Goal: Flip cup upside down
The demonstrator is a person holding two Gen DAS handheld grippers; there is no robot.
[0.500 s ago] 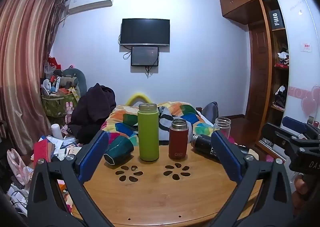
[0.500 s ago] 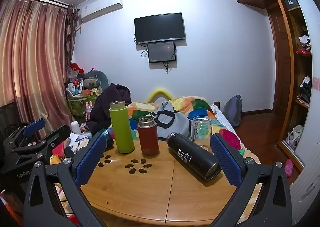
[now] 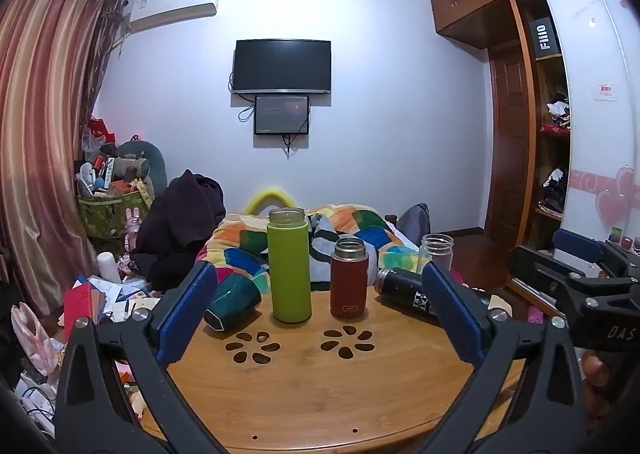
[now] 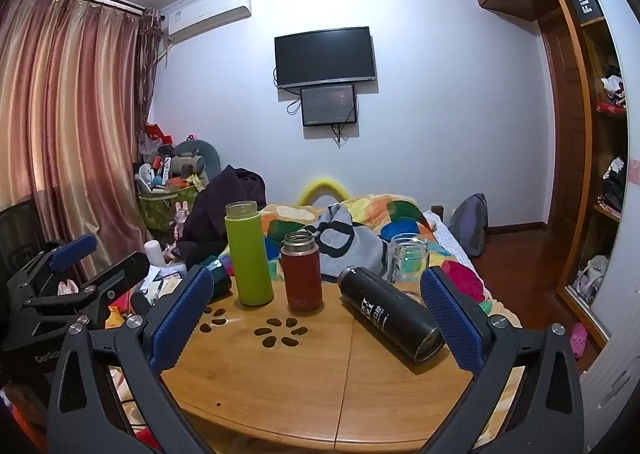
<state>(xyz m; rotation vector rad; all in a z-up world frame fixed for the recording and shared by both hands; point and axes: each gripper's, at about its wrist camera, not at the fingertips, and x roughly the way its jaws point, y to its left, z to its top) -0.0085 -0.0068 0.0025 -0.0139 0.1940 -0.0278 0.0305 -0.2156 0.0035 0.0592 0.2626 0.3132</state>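
Nothing moved, left gripper (image 3: pixel 320 318) and right gripper (image 4: pixel 316 314) level, fingers (image 3: pixel 188 314) apart

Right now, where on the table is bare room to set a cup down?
The near half of the wooden table, between the flower-shaped cutouts and the near edge, is bare. The far edge is crowded: teal cup lying down, green bottle, red flask, black bottle lying down, glass jar. Both grippers are open and empty.

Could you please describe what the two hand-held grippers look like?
Both the left hand-held gripper and the right hand-held gripper have black, triangular cut-out frames with silver bolts and textured blue finger pads. White lettering marks their sides. No cables show.
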